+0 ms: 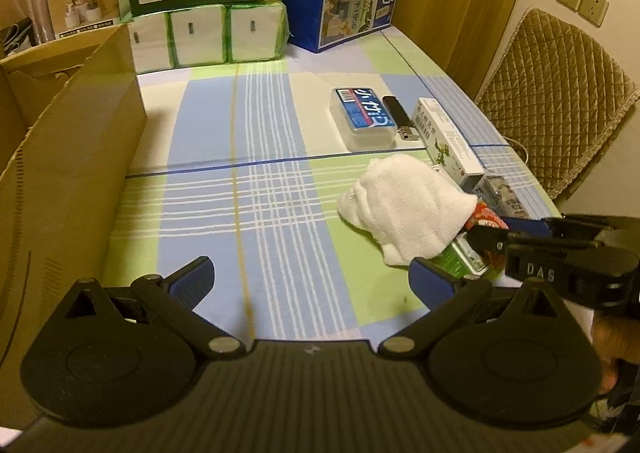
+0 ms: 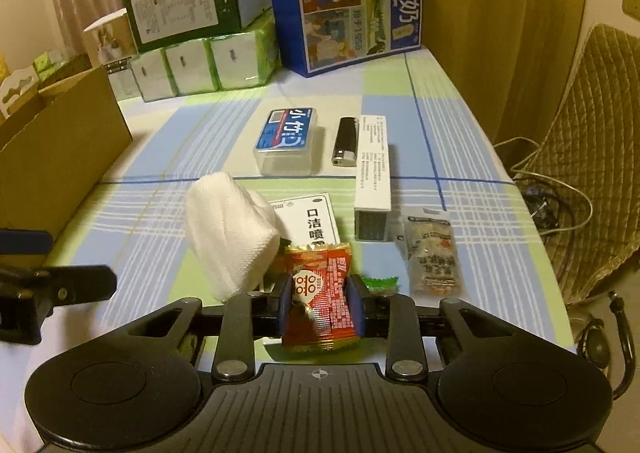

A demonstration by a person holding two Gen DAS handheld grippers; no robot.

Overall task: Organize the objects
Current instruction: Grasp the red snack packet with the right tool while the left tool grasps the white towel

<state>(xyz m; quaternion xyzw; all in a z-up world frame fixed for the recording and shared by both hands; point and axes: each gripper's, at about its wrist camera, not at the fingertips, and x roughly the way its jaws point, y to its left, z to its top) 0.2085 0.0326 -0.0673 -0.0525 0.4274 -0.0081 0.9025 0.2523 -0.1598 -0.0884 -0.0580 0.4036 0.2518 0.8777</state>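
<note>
Two grippers work over a table (image 2: 472,141) covered in a blue, green and white plaid cloth. The right gripper (image 2: 322,303) has its jaws pinching a red and orange foil snack packet (image 2: 320,301), held upright just above the cloth; the left wrist view shows only a red sliver of that packet (image 1: 486,219) beside the right gripper (image 1: 490,239). The left gripper (image 1: 310,279) hovers over bare cloth with its jaws spread wide and nothing between them.

Only the right wrist view shows a white card printed "口洁喷" (image 2: 310,219) lying behind the packet, a clear pouch of pale snack (image 2: 430,257) to the right, and a green wrapper edge (image 2: 382,283) by the right finger. The left wrist view alone shows a green box (image 1: 458,259) under the crumpled white cloth (image 1: 408,201).

Further back lie a clear plastic case with a blue label (image 2: 288,141), a black lighter (image 2: 346,141) just beside it, and a long white carton (image 2: 372,165). At the far end stands a blue milk box reading "纯牛奶" (image 2: 352,5), next to packs of white tissues in green wrap (image 2: 208,65) with a green and white box (image 2: 192,9) on top. An open brown cardboard box (image 1: 72,173) stands at the left edge.
</note>
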